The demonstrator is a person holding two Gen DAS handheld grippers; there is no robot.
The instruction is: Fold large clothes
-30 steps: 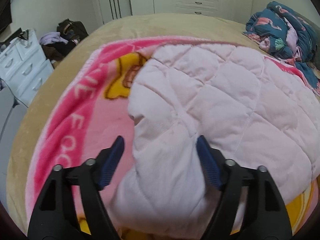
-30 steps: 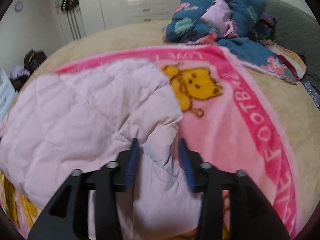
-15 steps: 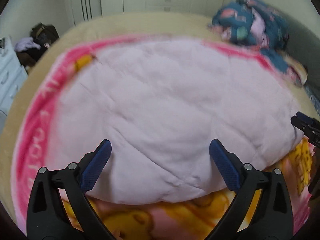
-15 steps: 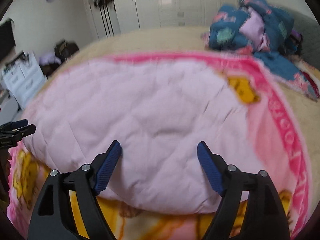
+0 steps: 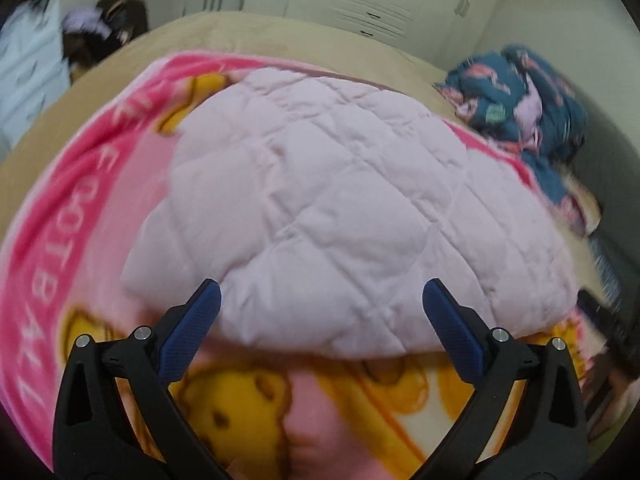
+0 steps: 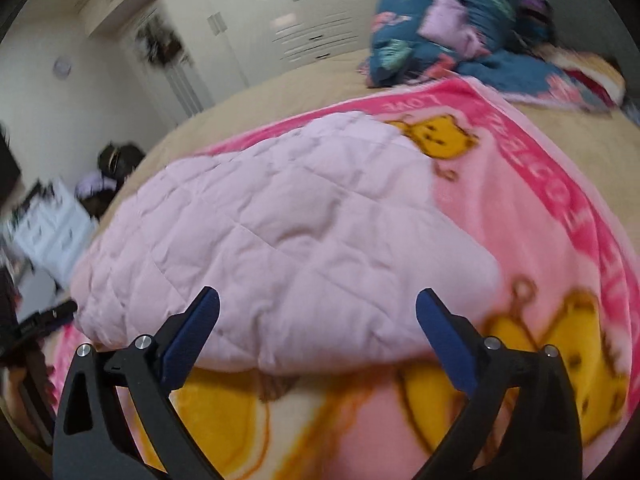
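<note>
Left wrist view: left tool (image 5: 320,300) at the bottom of the frame, blue pads (image 5: 191,332) spread wide, nothing between them. Filling the centre, a pale pink quilted garment (image 5: 340,216), lying folded in a rounded heap, its near edge just beyond the pad tips. Beneath it a pink blanket (image 5: 80,216) with yellow bears and white lettering, showing at the left and bottom. Under that a beige bed (image 5: 248,32) running to the top. At upper right, a heap of dark blue patterned clothes (image 5: 516,92). At the top, white wardrobes (image 5: 360,0); at upper left, a white drawer unit (image 5: 28,64), blurred.

Right wrist view: right tool (image 6: 318,300) at the bottom, pads (image 6: 188,338) equally wide, gripping nothing. Across the centre and left of the frame, the same quilted garment (image 6: 280,240), near edge just past the pad tips. The blanket (image 6: 540,208) spreading to the right and bottom. At upper right the blue clothes (image 6: 440,24) on the bed (image 6: 304,92). At the left edge, low, the dark tip of the other tool (image 6: 44,320), just beside the garment; contact impossible to tell.
</note>
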